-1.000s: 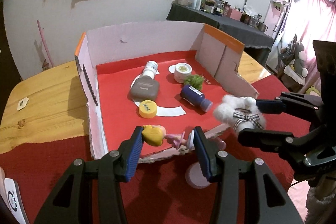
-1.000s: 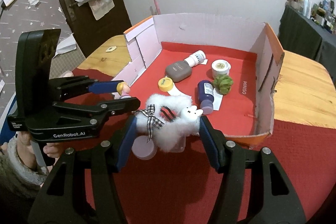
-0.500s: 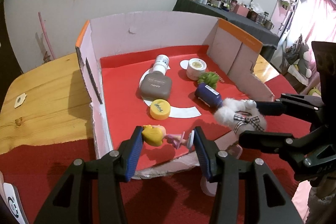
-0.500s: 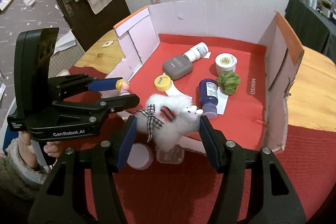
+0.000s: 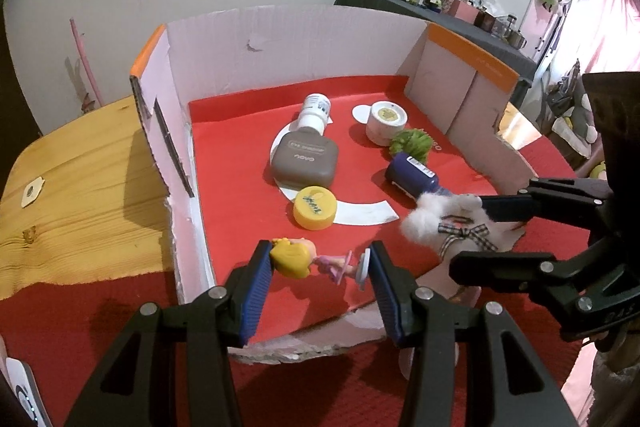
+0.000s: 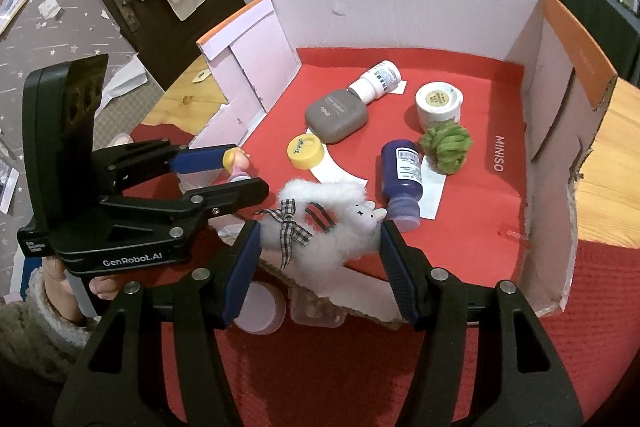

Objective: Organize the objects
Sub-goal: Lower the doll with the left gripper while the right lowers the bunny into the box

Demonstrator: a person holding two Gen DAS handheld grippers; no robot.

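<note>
Left wrist view: left gripper [image 5: 318,263] clamped on a small doll [image 5: 308,261], right gripper [image 6: 318,241] clamped on a white plush [image 6: 324,227], both above the cardboard box [image 5: 280,39].

The open cardboard box [image 5: 280,39] has matt, torn-edged walls and a smooth red floor. The fluffy white plush toy [image 6: 332,227] looks woolly; the wooden table [image 5: 92,167] shows glossy grain.

Both loaded tongs [image 5: 316,263] nearer over the box [image 5: 288,39].
</note>
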